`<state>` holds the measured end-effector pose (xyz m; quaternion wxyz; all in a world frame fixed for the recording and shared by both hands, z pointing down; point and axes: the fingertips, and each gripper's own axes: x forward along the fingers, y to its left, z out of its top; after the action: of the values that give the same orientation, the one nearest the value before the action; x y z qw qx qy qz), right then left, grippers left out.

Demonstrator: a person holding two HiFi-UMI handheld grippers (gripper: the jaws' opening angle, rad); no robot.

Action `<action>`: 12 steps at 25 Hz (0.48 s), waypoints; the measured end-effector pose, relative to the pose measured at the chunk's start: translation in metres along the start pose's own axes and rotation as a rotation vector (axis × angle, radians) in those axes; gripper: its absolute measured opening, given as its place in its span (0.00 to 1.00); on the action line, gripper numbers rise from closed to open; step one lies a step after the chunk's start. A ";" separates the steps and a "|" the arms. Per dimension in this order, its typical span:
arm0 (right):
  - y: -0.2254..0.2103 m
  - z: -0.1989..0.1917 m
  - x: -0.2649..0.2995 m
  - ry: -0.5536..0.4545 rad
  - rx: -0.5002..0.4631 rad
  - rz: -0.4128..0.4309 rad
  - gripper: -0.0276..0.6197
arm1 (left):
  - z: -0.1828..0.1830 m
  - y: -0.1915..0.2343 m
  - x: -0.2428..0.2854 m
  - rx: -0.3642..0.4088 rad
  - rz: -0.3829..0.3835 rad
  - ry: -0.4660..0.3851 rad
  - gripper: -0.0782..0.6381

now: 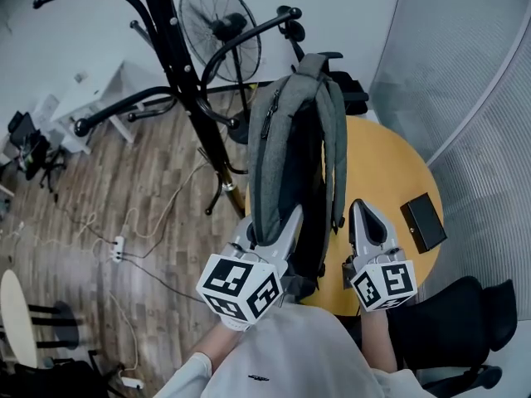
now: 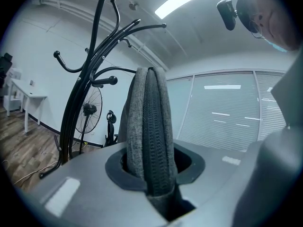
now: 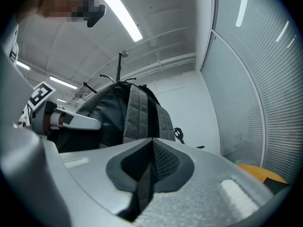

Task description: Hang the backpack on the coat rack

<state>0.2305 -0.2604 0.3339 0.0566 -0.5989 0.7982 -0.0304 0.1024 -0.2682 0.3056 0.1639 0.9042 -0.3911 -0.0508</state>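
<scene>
A grey backpack point(image 1: 282, 148) hangs upright in the air over the edge of a round table, to the right of the black coat rack point(image 1: 178, 65). My left gripper point(image 1: 270, 222) is shut on its padded shoulder strap point(image 2: 151, 126), which stands up between the jaws point(image 2: 156, 174). The rack's curved hooks point(image 2: 90, 65) rise left of the strap and are apart from it. My right gripper point(image 1: 361, 206) sits to the right of the bag with its jaws together point(image 3: 151, 141) on a narrow dark strap. In the right gripper view the backpack point(image 3: 109, 117) fills the left.
The round yellow table point(image 1: 390, 172) carries a small black box point(image 1: 423, 220). A standing fan point(image 1: 217, 27) is behind the rack. A black office chair point(image 1: 452, 322) is at the lower right. Cables and a power strip point(image 1: 119, 247) lie on the wooden floor.
</scene>
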 end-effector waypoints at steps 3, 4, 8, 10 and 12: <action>0.003 0.001 0.001 -0.003 -0.011 0.011 0.03 | 0.006 0.000 0.002 -0.002 0.011 -0.029 0.28; 0.004 0.002 0.001 -0.004 -0.015 0.012 0.03 | 0.008 0.000 0.004 -0.001 0.013 -0.038 0.28; 0.003 0.004 0.003 -0.008 -0.005 0.009 0.03 | 0.016 -0.005 0.012 0.001 0.025 -0.074 0.28; 0.003 0.007 0.002 -0.007 -0.002 0.004 0.03 | 0.021 -0.008 0.015 -0.008 0.032 -0.097 0.28; 0.002 0.011 0.001 -0.008 -0.008 -0.002 0.03 | 0.026 -0.010 0.019 -0.022 0.035 -0.125 0.28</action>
<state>0.2302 -0.2603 0.3230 0.0576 -0.6000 0.7975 -0.0248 0.1168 -0.2824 0.2783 0.1499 0.8904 -0.4159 -0.1084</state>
